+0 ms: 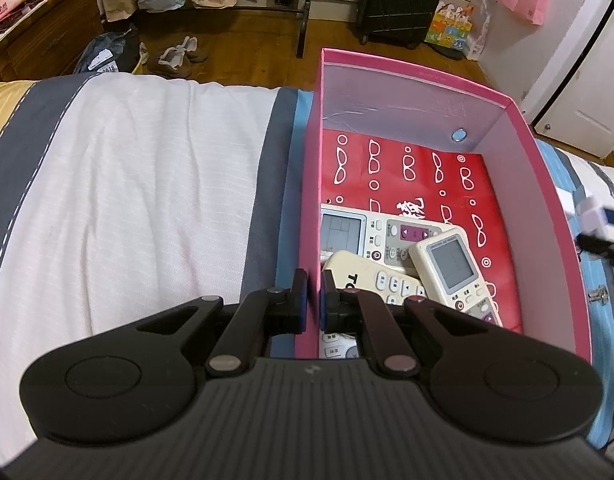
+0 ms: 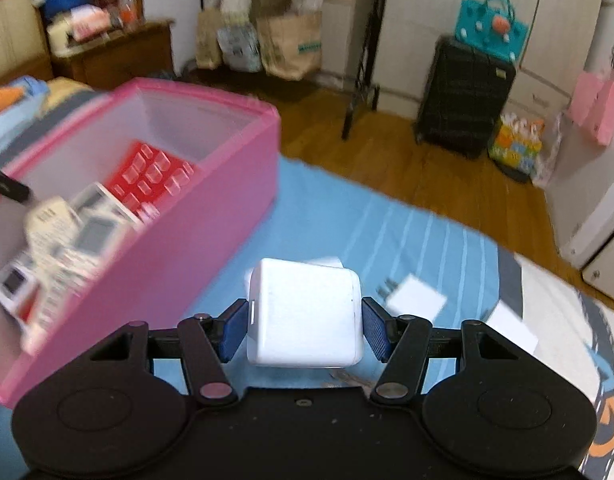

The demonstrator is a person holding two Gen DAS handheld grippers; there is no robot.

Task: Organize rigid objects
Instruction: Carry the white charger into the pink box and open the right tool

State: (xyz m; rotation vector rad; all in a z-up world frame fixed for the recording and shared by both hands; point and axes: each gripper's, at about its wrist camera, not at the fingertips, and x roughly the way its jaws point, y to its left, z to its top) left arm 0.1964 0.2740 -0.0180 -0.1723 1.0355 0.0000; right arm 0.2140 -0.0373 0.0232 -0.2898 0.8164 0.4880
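White cube [image 2: 305, 320] (right wrist view only)

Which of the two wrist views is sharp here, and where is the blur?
Left wrist: sharp; remotes and pink box crisp, with fisheye bending at the edges. Right wrist: motion blur smears the box and the room; the white cube in the right gripper is fairly sharp.

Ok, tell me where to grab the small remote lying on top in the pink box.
Grip the small remote across its two long edges, near mid-length, coming straight down from above. It lies face up, propped on the other remotes, so both edges stand clear, while the box walls likely block a sideways approach.
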